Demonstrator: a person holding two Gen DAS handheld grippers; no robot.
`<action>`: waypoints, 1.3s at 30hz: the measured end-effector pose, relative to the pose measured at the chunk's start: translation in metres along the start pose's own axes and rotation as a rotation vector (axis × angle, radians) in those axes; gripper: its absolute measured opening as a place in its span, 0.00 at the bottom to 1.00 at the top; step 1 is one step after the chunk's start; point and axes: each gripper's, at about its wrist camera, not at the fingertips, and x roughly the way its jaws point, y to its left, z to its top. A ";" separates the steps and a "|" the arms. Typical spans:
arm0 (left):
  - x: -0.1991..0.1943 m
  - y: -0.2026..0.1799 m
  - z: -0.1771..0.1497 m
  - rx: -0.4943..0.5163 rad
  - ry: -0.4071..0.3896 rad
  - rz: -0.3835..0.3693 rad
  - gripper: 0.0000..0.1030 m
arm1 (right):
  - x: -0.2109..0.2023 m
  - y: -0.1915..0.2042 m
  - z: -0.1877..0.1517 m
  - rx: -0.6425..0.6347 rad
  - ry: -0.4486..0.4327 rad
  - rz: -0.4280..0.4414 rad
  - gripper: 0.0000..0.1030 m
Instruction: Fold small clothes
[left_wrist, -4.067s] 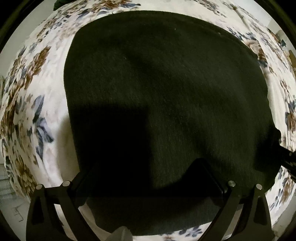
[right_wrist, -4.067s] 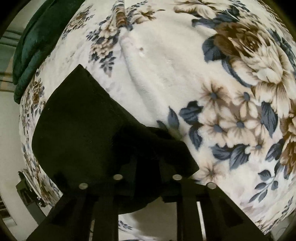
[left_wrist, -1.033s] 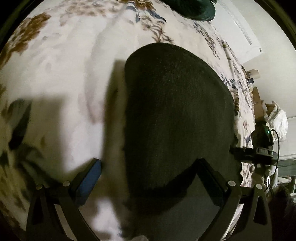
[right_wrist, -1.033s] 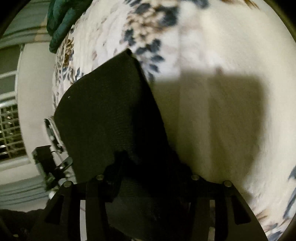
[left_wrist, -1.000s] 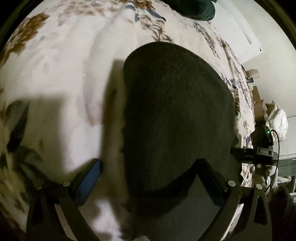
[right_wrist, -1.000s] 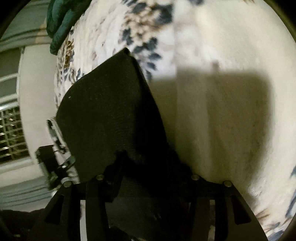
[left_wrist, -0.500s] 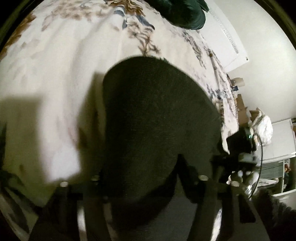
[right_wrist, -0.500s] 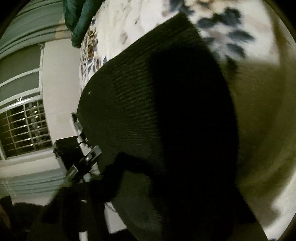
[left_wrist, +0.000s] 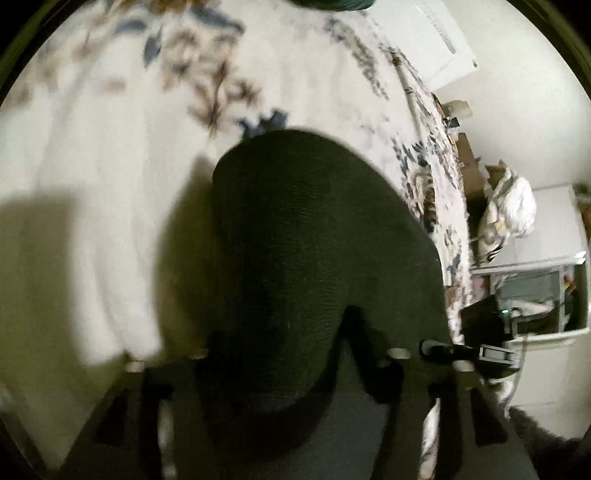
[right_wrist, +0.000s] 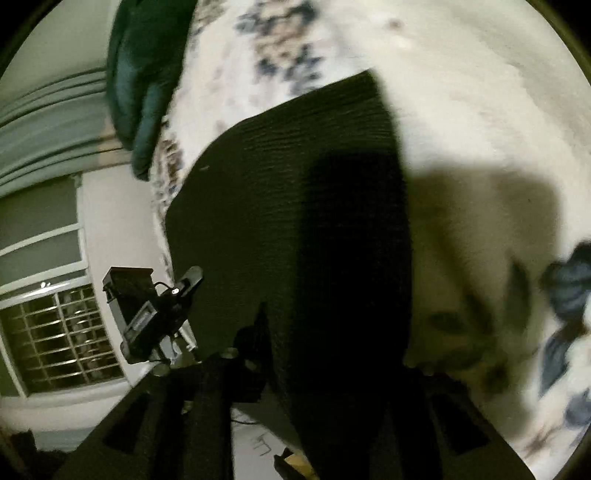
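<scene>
Black fingers of the left gripper (left_wrist: 273, 365) sit at six o'clock in its own view, drawn in on the near edge of the dark cloth (left_wrist: 314, 240), which they pinch. That cloth rises from the fingers toward twelve o'clock as a rounded flap lifted off the blanket (left_wrist: 92, 184), its shadow falling at nine o'clock. At four o'clock the right gripper (left_wrist: 469, 350) pokes in from beyond the cloth's far edge. A dark green bundle (left_wrist: 332, 3) shows at twelve o'clock, a white bag (left_wrist: 511, 206) at three.

From the right wrist, the right gripper (right_wrist: 325, 365) is at six o'clock with the cloth (right_wrist: 295, 184) draped between and over its fingers; they grip its edge, though the picture is blurred and dark there. The cloth stretches up toward twelve o'clock over the floral blanket (right_wrist: 480, 110). At eight o'clock the left gripper (right_wrist: 159, 314) holds the cloth's other corner. The green bundle (right_wrist: 144, 74) lies at eleven o'clock, a barred window (right_wrist: 62, 332) at eight.
</scene>
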 end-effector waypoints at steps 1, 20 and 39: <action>0.002 0.006 -0.003 -0.024 0.004 -0.034 0.59 | 0.004 0.000 0.002 -0.019 0.016 -0.005 0.44; -0.024 -0.086 0.021 0.111 -0.136 0.099 0.22 | -0.024 0.073 0.020 -0.061 -0.125 -0.014 0.14; 0.103 -0.170 0.210 0.250 -0.073 0.114 0.23 | -0.094 0.074 0.223 0.008 -0.283 -0.122 0.14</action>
